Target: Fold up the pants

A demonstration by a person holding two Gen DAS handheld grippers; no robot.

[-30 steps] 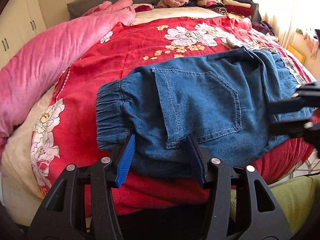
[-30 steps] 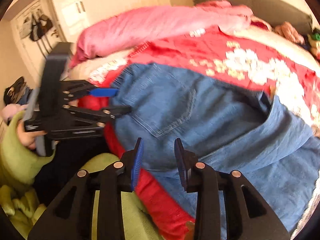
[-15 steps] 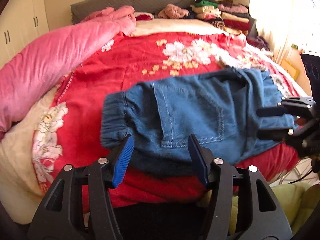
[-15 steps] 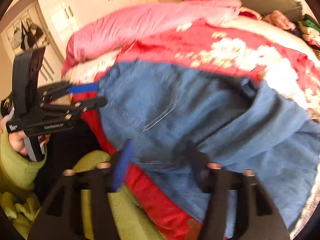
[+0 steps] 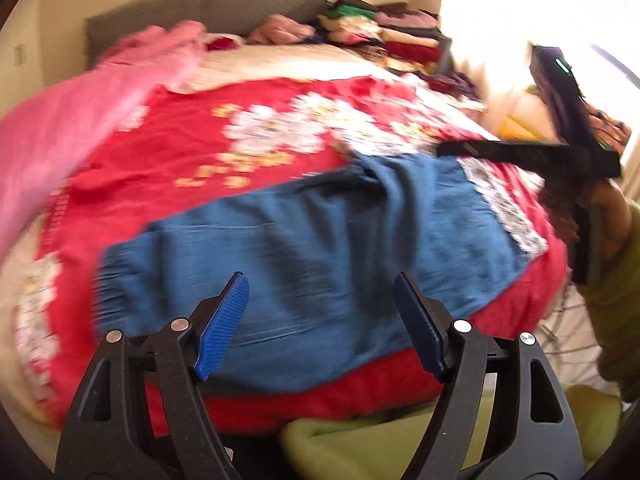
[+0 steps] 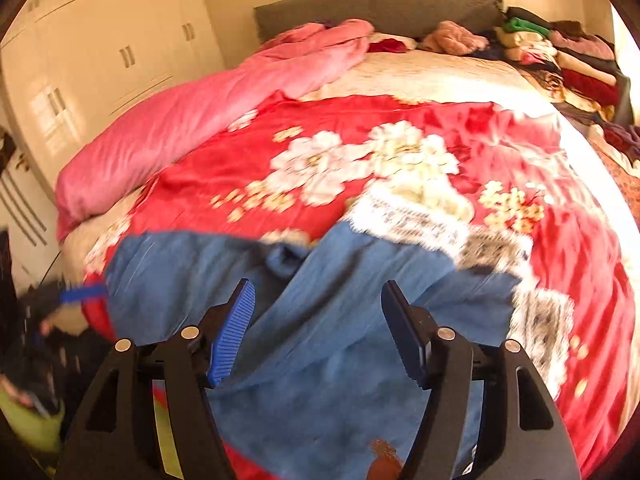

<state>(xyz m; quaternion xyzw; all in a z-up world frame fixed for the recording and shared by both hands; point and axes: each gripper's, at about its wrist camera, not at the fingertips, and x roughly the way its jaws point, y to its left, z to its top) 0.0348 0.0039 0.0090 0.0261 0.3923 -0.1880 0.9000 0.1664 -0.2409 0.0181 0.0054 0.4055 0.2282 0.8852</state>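
The blue denim pants (image 5: 320,252) lie across the near edge of the red flowered bedspread (image 5: 192,160), elastic waistband at the left and legs running right. They also show in the right wrist view (image 6: 340,340). My left gripper (image 5: 322,322) is open and empty, just in front of the pants' near edge. My right gripper (image 6: 318,334) is open and empty above the leg part; it also shows in the left wrist view (image 5: 520,156), raised at the right. Both views are motion-blurred.
A pink quilt (image 6: 192,120) lies along the bed's left side. Stacks of folded clothes (image 6: 560,56) sit at the far right by the grey headboard (image 6: 380,4). White wardrobe doors (image 6: 100,52) stand at the left. A green-clad lap (image 5: 380,440) is below the bed edge.
Both grippers have pulled back and up from the pants and opened wider. The right gripper has swung from pointing left across the pants toward the head of the bed.
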